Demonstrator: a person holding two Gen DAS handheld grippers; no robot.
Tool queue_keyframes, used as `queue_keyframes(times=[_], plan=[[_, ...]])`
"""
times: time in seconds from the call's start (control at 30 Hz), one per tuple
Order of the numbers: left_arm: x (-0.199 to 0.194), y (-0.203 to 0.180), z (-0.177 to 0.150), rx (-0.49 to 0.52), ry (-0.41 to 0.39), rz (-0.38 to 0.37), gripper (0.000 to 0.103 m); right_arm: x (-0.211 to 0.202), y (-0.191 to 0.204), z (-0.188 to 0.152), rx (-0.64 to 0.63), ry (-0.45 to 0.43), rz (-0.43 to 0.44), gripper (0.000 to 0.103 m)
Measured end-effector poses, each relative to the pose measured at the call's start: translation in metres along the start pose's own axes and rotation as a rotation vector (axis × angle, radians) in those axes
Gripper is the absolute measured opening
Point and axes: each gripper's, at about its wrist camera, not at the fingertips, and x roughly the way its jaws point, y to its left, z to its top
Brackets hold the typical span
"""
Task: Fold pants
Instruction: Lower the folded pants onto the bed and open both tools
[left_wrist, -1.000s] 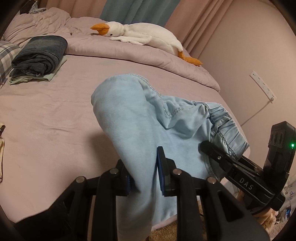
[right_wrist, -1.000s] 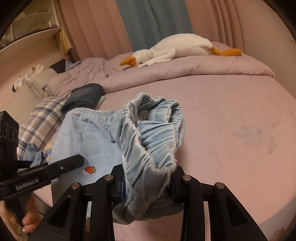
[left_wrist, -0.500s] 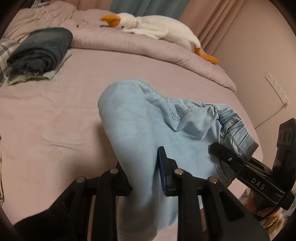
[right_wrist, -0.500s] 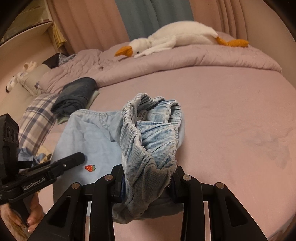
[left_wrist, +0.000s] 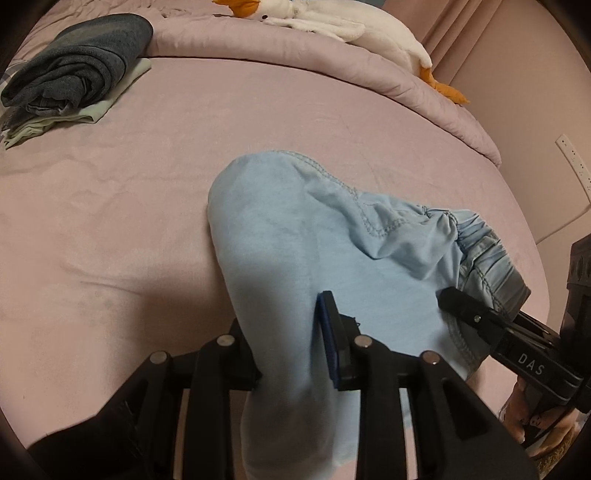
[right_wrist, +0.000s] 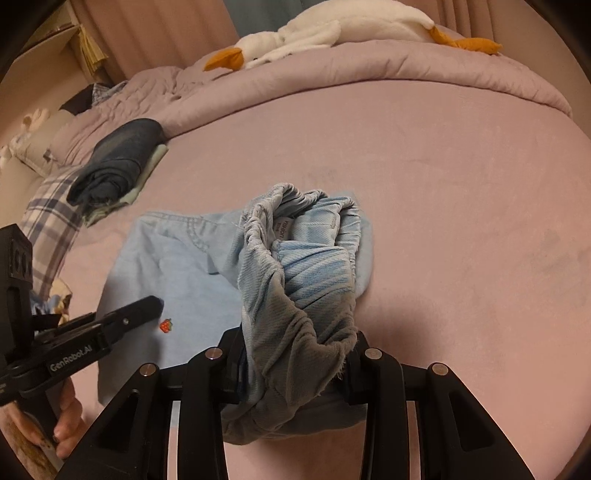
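Observation:
Light blue pants (left_wrist: 295, 229) lie partly on the pink bed sheet (left_wrist: 129, 184), folded over, with a small strawberry patch (right_wrist: 166, 325) on one leg. My left gripper (left_wrist: 288, 350) has a fold of the pant leg between its jaws. The jaws are opening, and the cloth still fills the gap and touches the pads. In the right wrist view, my right gripper (right_wrist: 295, 354) is shut on the bunched elastic waistband (right_wrist: 314, 258), which rises above the jaws. Each gripper shows at the edge of the other's view, held by a hand: the right gripper (left_wrist: 454, 299) and the left gripper (right_wrist: 147, 306).
A stack of folded dark clothes (left_wrist: 74, 70) sits at the far left of the bed, beside a plaid pillow (right_wrist: 51, 210). A white goose plush (left_wrist: 332, 22) lies on the rolled quilt (left_wrist: 295, 55) at the back. The bed's edge and a wall with a socket strip (left_wrist: 572, 158) are on the right.
Both grippers have sunk toward the bed and moved forward, lowering the pants onto the sheet. The left jaws stand slightly wider around the cloth. The right grip is unchanged.

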Motion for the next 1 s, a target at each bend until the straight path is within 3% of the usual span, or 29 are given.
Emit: queue_keyframes(times=[0.1, 0.27, 0.4, 0.43, 0.57, 0.63, 0.73, 0.87, 1.0], plan=[[0.005, -0.003, -0.004, 0.033, 0.006, 0.044, 0.034, 0.005, -0.003, -0.005, 0.015, 0.026, -0.017, 0.04], [0.005, 0.002, -0.008, 0.003, 0.008, 0.091, 0.054, 0.01, -0.008, -0.008, 0.023, 0.04, -0.059, 0.048], [-0.013, 0.006, -0.014, -0.018, 0.015, 0.086, 0.055, 0.001, -0.009, -0.008, 0.015, 0.043, -0.065, 0.055], [-0.02, 0.006, -0.016, -0.017, 0.006, 0.1, 0.059, -0.002, -0.008, -0.009, 0.003, 0.041, -0.07, 0.059], [-0.062, 0.005, -0.02, -0.019, -0.095, 0.132, 0.088, -0.024, -0.002, -0.011, -0.043, -0.009, -0.116, 0.069], [-0.087, 0.003, -0.02, -0.013, -0.157, 0.14, 0.094, -0.044, 0.004, -0.013, -0.079, -0.056, -0.139, 0.078], [-0.123, -0.001, -0.024, -0.015, -0.232, 0.139, 0.103, -0.071, 0.017, -0.018, -0.143, -0.123, -0.182, 0.081], [-0.157, -0.005, -0.039, -0.008, -0.289, 0.112, 0.103, -0.104, 0.023, -0.025, -0.154, -0.203, -0.189, 0.082], [-0.173, -0.01, -0.056, 0.007, -0.318, 0.154, 0.103, -0.127, 0.022, -0.029, -0.119, -0.252, -0.165, 0.085]])
